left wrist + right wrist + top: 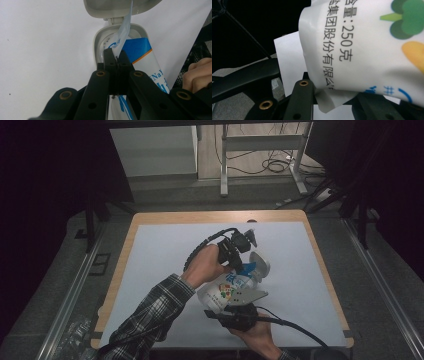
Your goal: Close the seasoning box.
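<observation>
High view: a wipes pack [231, 289] is held up over the white worktop [150, 270], just right of frame centre; its long axis runs from lower left to upper right, with the flip lid [260, 265] swung open at the upper-right end. The left tongs [239, 262] are set at that upper end, the right tongs [235, 307] at the lower end near the bottom edge, so the pack is basically spanned between the two.

Left gripper view: the left tongs [116, 62] are pressed together on a thin wipe [122, 32] that is drawn up out of the lid opening [120, 27] in the upper middle of the frame; the pull is judged to go straight along the pack's axis, away from the other hand.

Right gripper view: the right tongs [332, 97] are clamped on the pack's crimped bottom seam [329, 100] at the lower centre; the printed body fills the upper right, so that end looks anchored for the counter-pull.
</observation>
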